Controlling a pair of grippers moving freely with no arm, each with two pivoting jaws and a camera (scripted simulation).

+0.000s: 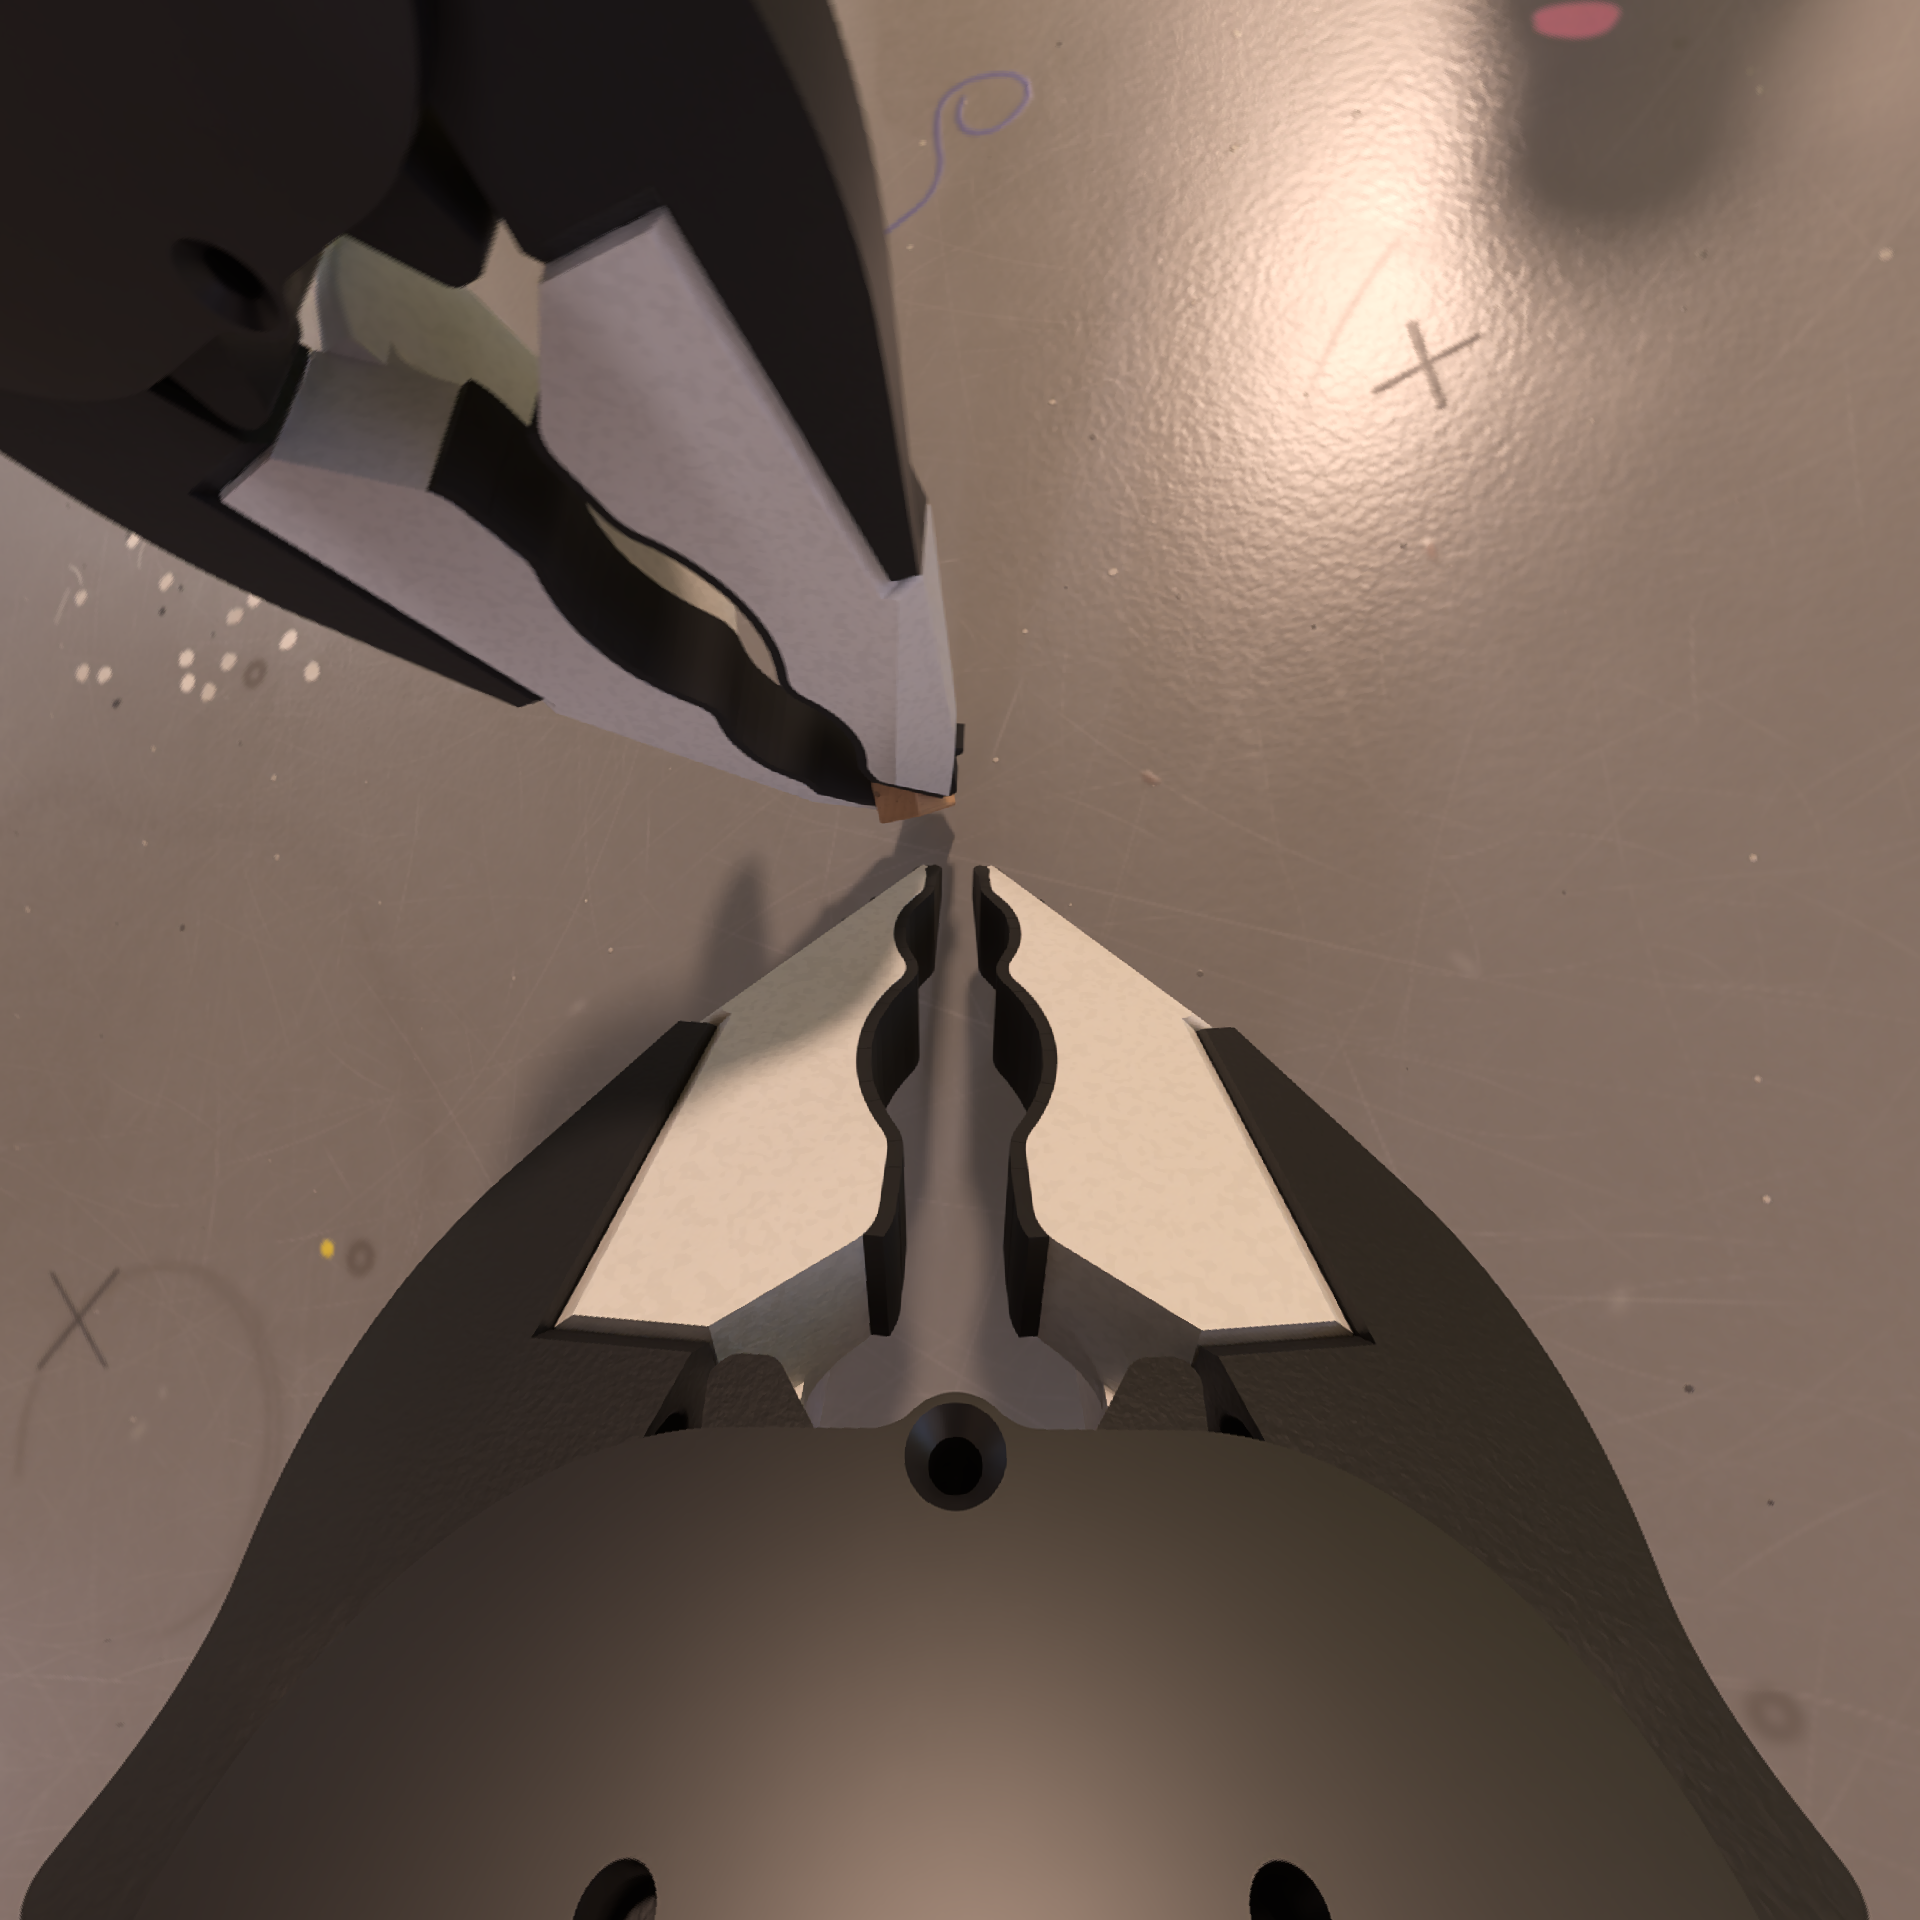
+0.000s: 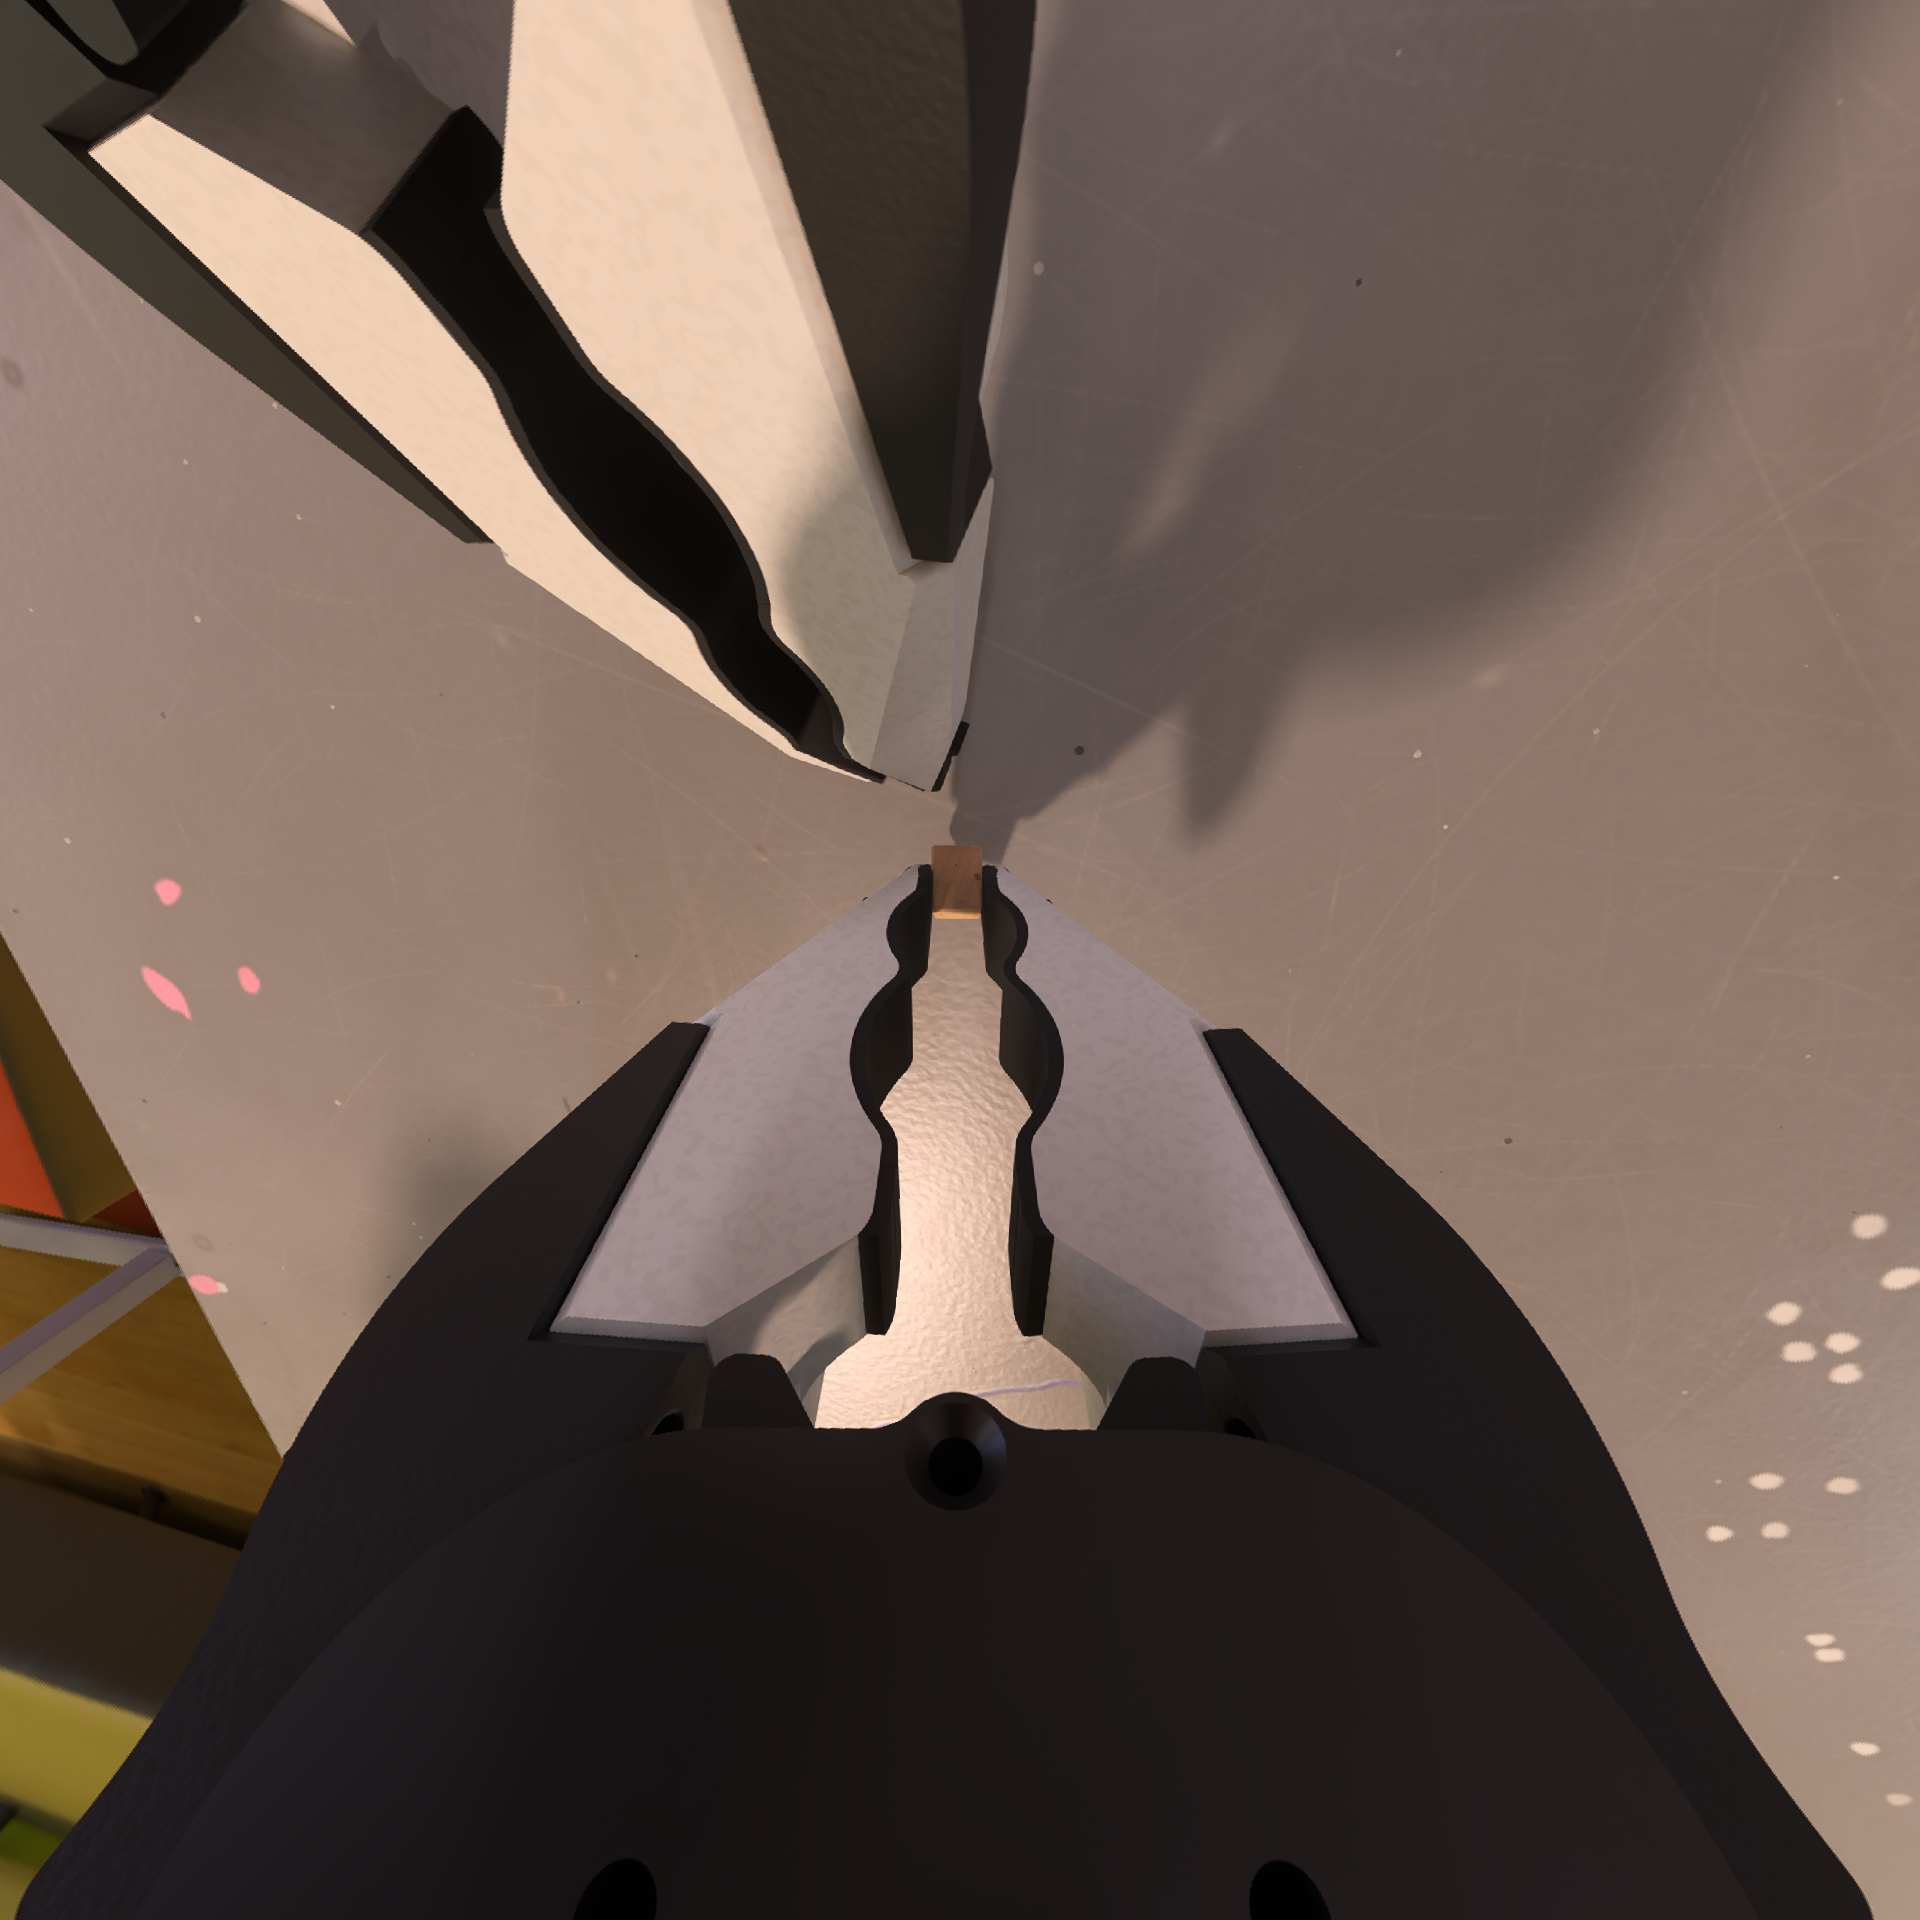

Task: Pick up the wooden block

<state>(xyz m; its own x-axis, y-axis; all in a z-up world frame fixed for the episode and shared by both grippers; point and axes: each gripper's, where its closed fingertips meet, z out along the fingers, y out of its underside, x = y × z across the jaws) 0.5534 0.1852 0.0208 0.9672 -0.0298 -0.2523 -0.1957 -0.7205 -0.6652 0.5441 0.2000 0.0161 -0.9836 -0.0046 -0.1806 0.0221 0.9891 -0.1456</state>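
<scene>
The wooden block (image 2: 956, 881) is a tiny tan cube held between the fingertips of my right gripper (image 2: 956, 894), which is shut on it just over the beige table (image 2: 1455, 935). In the left wrist view the right gripper (image 1: 914, 795) reaches in from the upper left, with the block (image 1: 906, 803) showing at its tip. My left gripper (image 1: 956, 875) is shut with only a thin slit between its fingers and holds nothing. Its tips sit just short of the block. It also shows in the right wrist view (image 2: 914, 774), coming from the upper left. Whether the block touches the table is unclear.
The table top bears pencil crosses (image 1: 1429, 362), white paint dots (image 1: 197, 665), a purple scribble (image 1: 977, 104) and pink splashes (image 2: 166, 987). The table's edge runs down the left of the right wrist view, with a wooden floor (image 2: 94, 1351) beyond it.
</scene>
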